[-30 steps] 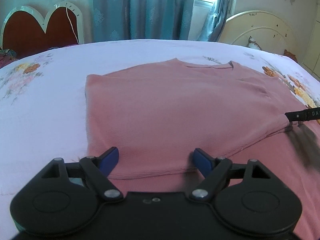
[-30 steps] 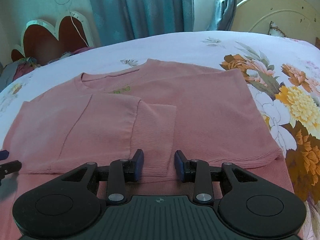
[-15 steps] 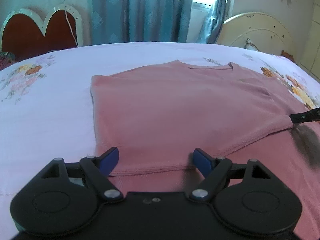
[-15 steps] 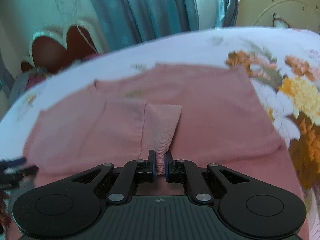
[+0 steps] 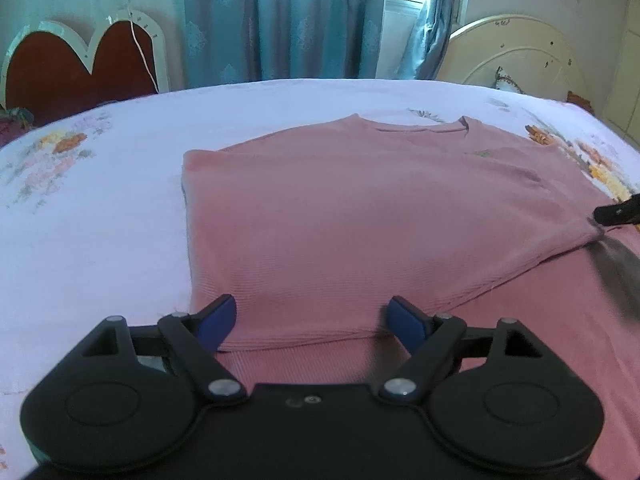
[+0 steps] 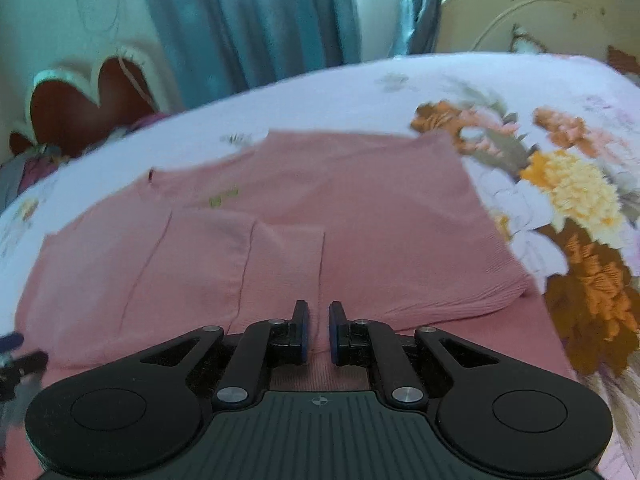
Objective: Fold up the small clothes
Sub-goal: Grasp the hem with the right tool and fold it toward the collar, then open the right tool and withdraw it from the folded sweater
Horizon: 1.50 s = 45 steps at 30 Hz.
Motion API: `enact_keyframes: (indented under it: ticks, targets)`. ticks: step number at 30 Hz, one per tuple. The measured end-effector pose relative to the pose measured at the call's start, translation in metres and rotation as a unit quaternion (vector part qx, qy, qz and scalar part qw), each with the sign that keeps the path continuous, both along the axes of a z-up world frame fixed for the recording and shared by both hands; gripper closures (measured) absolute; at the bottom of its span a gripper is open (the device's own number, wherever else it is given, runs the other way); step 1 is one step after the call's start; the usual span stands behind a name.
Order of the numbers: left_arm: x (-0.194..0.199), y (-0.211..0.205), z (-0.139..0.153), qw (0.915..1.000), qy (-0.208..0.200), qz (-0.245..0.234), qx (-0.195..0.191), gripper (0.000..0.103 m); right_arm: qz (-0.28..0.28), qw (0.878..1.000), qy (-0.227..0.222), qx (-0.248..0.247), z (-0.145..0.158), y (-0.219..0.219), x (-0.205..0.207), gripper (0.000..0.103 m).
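Observation:
A pink knit top (image 5: 360, 224) lies flat on the bed, neckline away from me, with one side folded over its body. My left gripper (image 5: 312, 318) is open and empty, its blue pads straddling the folded near hem. In the right wrist view the top (image 6: 360, 216) shows a ribbed cuff (image 6: 284, 268) of the folded sleeve lying flat just ahead of my right gripper (image 6: 318, 320). Its jaws stand slightly apart, with a narrow gap and no cloth between them. The right gripper's tip (image 5: 618, 216) shows at the left view's right edge.
The bed has a pale floral sheet (image 6: 560, 184) with large orange and yellow flowers on the right. A cream headboard (image 5: 516, 52) stands at the far right, a heart-shaped red panel (image 5: 80, 72) at the far left, blue curtains (image 5: 280, 20) behind.
The right gripper closed on the sleeve cuff half a second ago, then released it; the cuff now lies flat and the jaws have parted a little. The left gripper stayed open.

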State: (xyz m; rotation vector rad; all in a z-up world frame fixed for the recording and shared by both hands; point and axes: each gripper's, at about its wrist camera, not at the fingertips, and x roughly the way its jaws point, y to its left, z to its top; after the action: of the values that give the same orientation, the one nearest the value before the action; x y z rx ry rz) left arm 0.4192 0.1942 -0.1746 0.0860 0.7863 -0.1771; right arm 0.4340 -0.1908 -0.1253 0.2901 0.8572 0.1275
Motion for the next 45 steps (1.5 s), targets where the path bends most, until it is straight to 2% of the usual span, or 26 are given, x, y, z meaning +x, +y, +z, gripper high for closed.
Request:
enact_keyframes:
  ticks: [2,3,4,6,12,15,19,22,30,36,38,40,43,45]
  targets:
    - [-0.005,-0.005,0.003,0.9998,-0.001,-0.002,0.019,0.013,-0.014,1.0,-0.006,0.005,0.003,-0.005,-0.009,0.043]
    - [-0.01,-0.007,0.006,0.9995,-0.006,0.0,0.03,0.013,-0.016,1.0,-0.023,0.004,0.006,-0.007,-0.015,0.019]
    - [-0.015,-0.008,0.009,0.9992,-0.012,0.003,0.039,0.01,-0.009,0.999,-0.035,0.004,0.01,-0.01,-0.02,0.019]
    - [-0.027,-0.009,0.015,0.9985,-0.022,0.009,0.05,0.01,-0.001,0.999,-0.032,0.005,0.015,-0.016,-0.028,0.019]
    - [-0.068,-0.007,0.025,0.9978,-0.021,0.031,0.055,0.01,0.015,0.999,-0.044,0.017,0.024,-0.045,-0.061,0.02]
    - [-0.098,-0.012,0.027,0.9971,-0.016,0.041,0.061,0.012,0.023,0.999,-0.046,0.015,0.026,-0.062,-0.086,0.03]
    - [-0.137,-0.02,0.027,0.9961,-0.01,0.059,0.064,0.015,0.013,0.999,-0.041,0.025,0.023,-0.098,-0.127,0.03]
    - [-0.168,-0.02,0.026,0.996,-0.002,0.082,0.036,0.015,0.014,0.999,-0.029,0.037,0.02,-0.122,-0.157,0.03]
    - [-0.238,-0.011,0.017,0.9909,0.029,0.129,-0.025,0.028,0.019,0.998,-0.008,0.051,0.005,-0.159,-0.23,0.03]
    - [-0.272,0.003,0.014,0.9834,0.031,0.155,-0.09,0.028,0.007,0.994,0.017,0.11,-0.01,-0.177,-0.261,0.03]
    - [-0.279,0.009,0.014,0.9804,0.034,0.153,-0.12,0.029,0.021,0.992,0.017,0.125,-0.01,-0.176,-0.268,0.031]
    - [-0.281,0.013,0.014,0.9791,0.037,0.142,-0.141,0.029,0.035,0.989,0.021,0.145,-0.011,-0.174,-0.271,0.046]
    - [-0.271,0.02,0.014,0.9753,0.041,0.136,-0.169,0.033,0.036,0.989,0.013,0.145,-0.013,-0.172,-0.264,0.047]
    - [-0.257,0.028,0.009,0.9678,0.044,0.139,-0.206,0.034,0.016,0.985,0.017,0.17,-0.018,-0.179,-0.251,0.048]
